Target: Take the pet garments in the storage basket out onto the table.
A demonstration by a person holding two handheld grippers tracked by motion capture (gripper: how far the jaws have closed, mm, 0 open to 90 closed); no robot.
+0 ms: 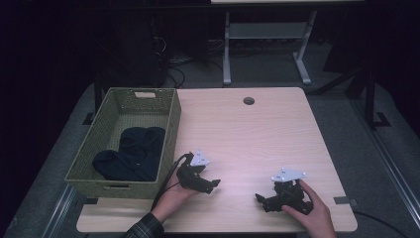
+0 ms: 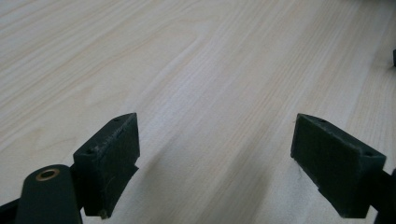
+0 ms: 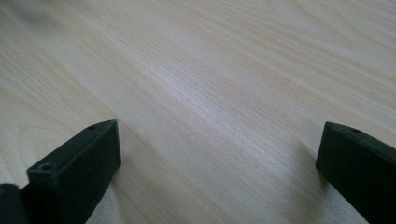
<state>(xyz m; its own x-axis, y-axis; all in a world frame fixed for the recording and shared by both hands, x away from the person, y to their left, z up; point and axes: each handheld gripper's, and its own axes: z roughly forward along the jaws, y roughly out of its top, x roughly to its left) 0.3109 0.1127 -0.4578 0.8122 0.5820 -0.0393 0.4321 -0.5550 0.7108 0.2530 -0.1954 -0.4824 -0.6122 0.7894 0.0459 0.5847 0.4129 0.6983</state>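
Light wood-grain table [image 1: 247,134] with a round cable hole [image 1: 248,100] near its far edge. A green woven basket [image 1: 168,130] stands on the tabletop to the left of the hole, at the table's left edge, overhanging it. Dark folded cloth [image 1: 131,153] lies inside the basket.

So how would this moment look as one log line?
left gripper: open, empty | right gripper: open, empty | dark garment: in basket
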